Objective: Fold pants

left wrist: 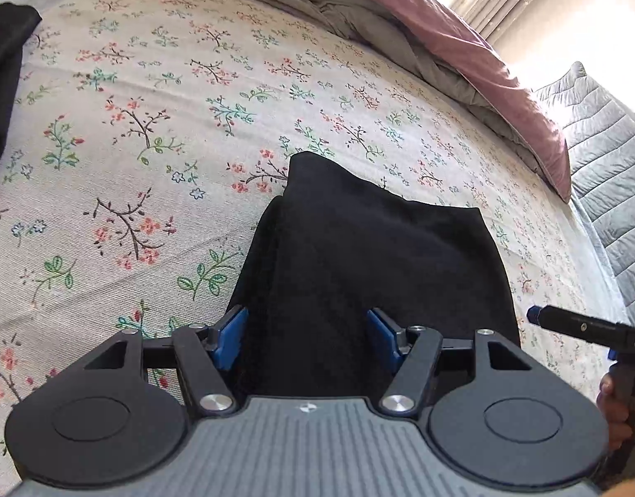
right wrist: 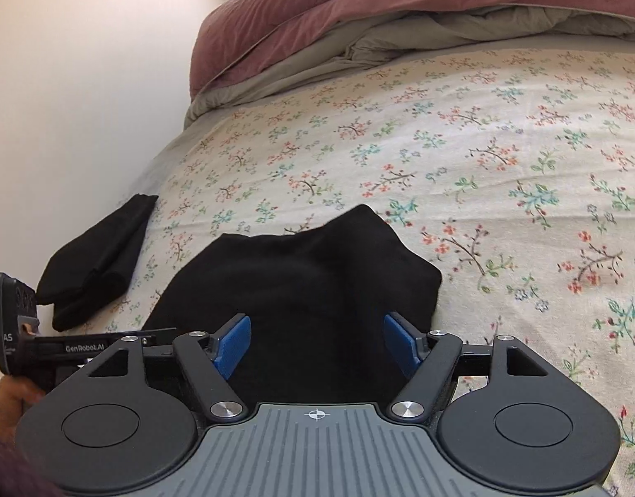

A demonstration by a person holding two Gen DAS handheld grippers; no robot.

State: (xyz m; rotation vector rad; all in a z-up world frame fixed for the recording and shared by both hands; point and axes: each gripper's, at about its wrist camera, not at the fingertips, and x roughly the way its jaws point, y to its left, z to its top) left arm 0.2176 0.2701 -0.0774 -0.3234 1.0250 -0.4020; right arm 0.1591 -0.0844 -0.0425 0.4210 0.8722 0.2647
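Black pants [left wrist: 371,265] lie folded in a compact stack on the floral bed sheet [left wrist: 151,124]; they also show in the right wrist view [right wrist: 300,281]. My left gripper [left wrist: 307,337] is open, its blue pads on either side of the stack's near end, holding nothing. My right gripper [right wrist: 315,343] is open too, its blue pads wide apart over the near edge of the pants. The right gripper's body [left wrist: 586,327] shows at the right edge of the left wrist view, and the left gripper's body [right wrist: 23,331] at the left edge of the right wrist view.
A second black garment [right wrist: 97,261] lies folded near the bed's left edge by the wall; it also shows in the left wrist view [left wrist: 6,74]. A pink and grey duvet [right wrist: 400,20] is bunched at the head of the bed. A grey quilted cover [left wrist: 607,157] lies beyond the right side.
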